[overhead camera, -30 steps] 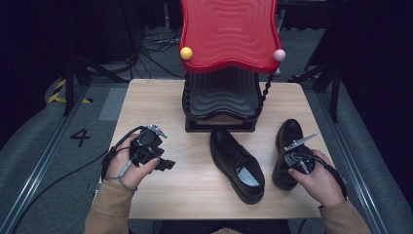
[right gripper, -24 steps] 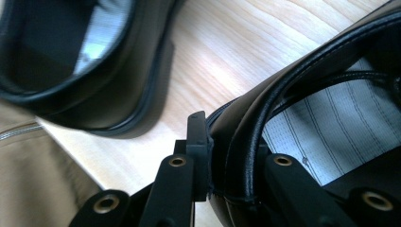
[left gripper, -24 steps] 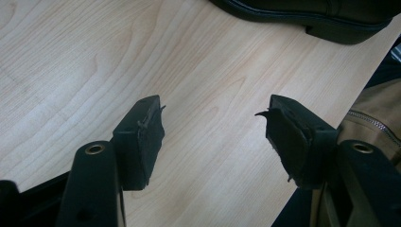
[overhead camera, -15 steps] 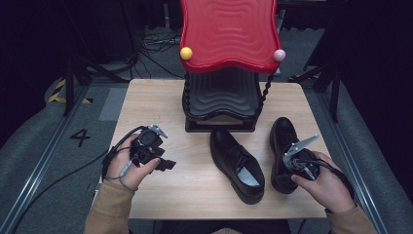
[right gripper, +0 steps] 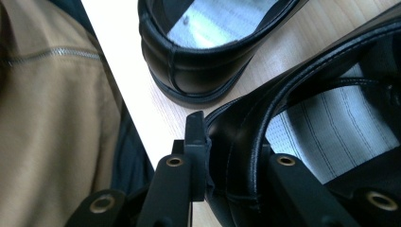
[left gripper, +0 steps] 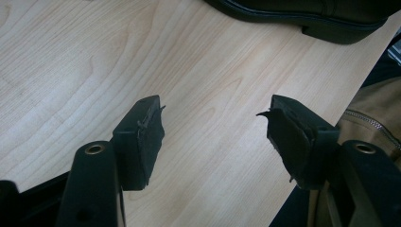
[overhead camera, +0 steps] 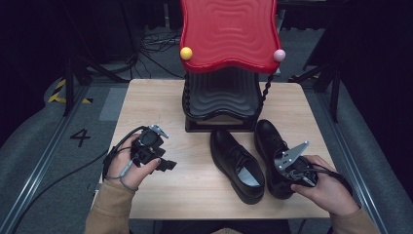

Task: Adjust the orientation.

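Our right tool pinched the heel rim of the right-hand shoe, its jaws just easing wider, beside the other shoe on the surface. Our left tool hung spread, empty.

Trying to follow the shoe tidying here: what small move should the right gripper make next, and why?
Probably let go and lift clear. The right gripper straddles the heel wall of the right-hand black leather shoe, its jaws just opening, and that shoe already rests on the pale wooden table beside the other black leather shoe.
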{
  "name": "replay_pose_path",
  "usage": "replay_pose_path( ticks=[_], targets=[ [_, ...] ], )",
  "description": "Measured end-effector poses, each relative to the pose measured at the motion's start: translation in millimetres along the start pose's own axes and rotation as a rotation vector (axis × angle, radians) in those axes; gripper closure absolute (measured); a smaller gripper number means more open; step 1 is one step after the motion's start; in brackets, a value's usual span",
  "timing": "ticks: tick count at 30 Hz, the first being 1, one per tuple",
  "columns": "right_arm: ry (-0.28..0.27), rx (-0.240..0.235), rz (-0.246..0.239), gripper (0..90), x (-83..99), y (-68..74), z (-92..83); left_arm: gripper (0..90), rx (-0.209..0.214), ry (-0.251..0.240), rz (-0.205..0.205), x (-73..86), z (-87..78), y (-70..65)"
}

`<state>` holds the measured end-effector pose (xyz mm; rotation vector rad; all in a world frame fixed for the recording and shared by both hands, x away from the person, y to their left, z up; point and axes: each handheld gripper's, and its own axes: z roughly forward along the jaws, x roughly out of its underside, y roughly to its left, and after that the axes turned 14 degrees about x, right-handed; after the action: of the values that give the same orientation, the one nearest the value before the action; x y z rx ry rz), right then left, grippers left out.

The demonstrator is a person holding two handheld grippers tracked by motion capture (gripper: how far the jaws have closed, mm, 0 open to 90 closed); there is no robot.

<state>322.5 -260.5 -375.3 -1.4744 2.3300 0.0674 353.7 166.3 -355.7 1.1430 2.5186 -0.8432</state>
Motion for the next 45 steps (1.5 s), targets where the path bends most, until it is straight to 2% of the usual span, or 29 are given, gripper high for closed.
replay_pose_path(
  ticks=[3,7,12,19,22,30,38,45],
  targets=[
    [0.039,0.002,-0.051,77.2,2.4,-1.3,5.5,37.5,0.0,0.0,0.0,0.1,-0.2,0.3],
    [0.051,-0.015,-0.08,75.8,6.7,-4.4,12.6,37.5,0.0,0.0,-0.003,-0.2,0.4,0.1],
    [0.022,-0.026,-0.112,75.2,8.0,-6.2,13.5,37.5,0.002,0.002,-0.005,-0.7,1.4,0.4],
    [0.003,-0.017,-0.125,75.1,5.7,-3.5,9.7,37.5,0.004,0.003,-0.006,-0.8,1.4,0.7],
    [0.001,-0.027,-0.122,75.0,4.9,-1.0,7.5,37.5,0.005,0.001,-0.008,-0.7,1.7,0.7],
    [-0.017,-0.043,-0.15,74.9,2.9,4.6,3.1,37.4,0.008,0.003,-0.011,-0.2,1.5,0.7],
    [-0.044,-0.04,-0.237,75.0,-2.3,12.2,0.6,37.3,0.011,0.007,-0.019,0.5,2.8,2.3],
    [-0.064,-0.063,-0.282,74.7,-2.7,1.8,9.2,37.3,0.004,0.011,-0.03,4.5,2.8,1.6]
  ],
)
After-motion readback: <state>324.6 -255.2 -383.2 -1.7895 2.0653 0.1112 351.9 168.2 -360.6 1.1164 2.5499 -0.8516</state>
